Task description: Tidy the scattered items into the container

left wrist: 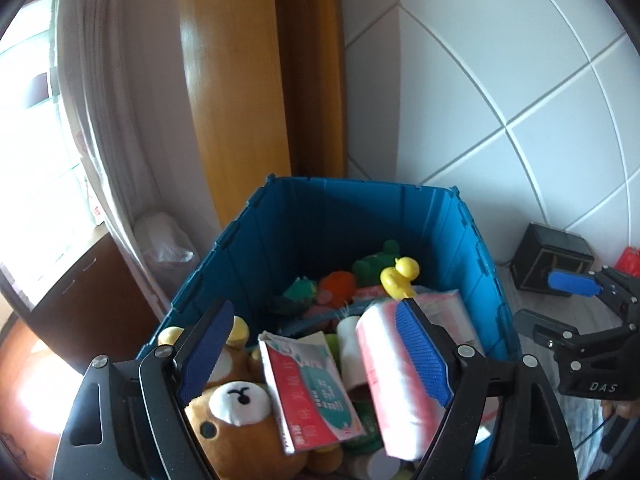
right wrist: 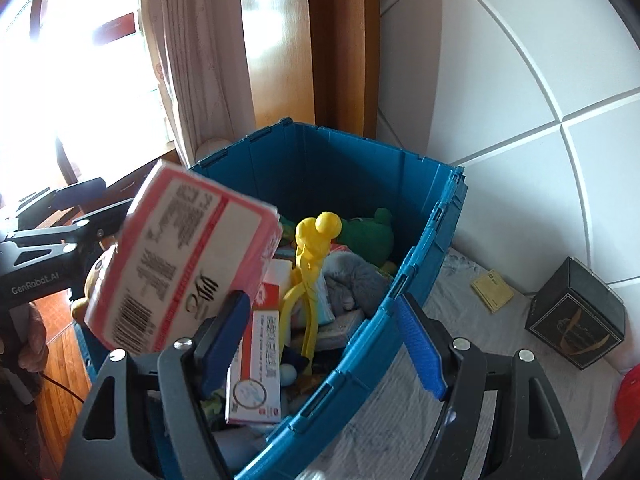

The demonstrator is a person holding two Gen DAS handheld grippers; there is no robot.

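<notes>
Hard to make out first: pink-and-white tissue pack (left wrist: pixel 396 384), smeared by blur, print unreadable from the left wrist, only a barcode and big characters legible from the right. Sitting just beside the pad at three o'clock of the left gripper (left wrist: pixel 316 308); touching or not, cannot tell. Far pad at nine o'clock well clear, so jaws spread wide, grip let go. Pack inside the outline of the blue folding crate (left wrist: pixel 360 208), over the pile; resting on it or in the air, cannot tell.

Right gripper (right wrist: pixel 322 300) also spread, nothing pinched, only the crate's near wall showing between the pads. Hand behind the left gripper cut off at nine o'clock of the right-wrist view.

Now the crate, packed full. Brown bear plush (left wrist: pixel 236 412) at seven o'clock, half hidden under a finger. Red-and-teal carton (left wrist: pixel 316 392) leaning at six. White bottle (left wrist: pixel 348 344) partly buried. Yellow plastic tongs (left wrist: pixel 400 276) upright near centre, green plush (left wrist: pixel 376 264) behind at twelve, something orange (left wrist: pixel 338 284) beside it, too blurred to name. Red-and-white toothpaste box (right wrist: pixel 256 348) and grey plush (right wrist: pixel 352 276) lower down.

Outside, at three o'clock: black box (right wrist: pixel 576 320) and small yellow booklet (right wrist: pixel 492 286) on pale cloth.
</notes>
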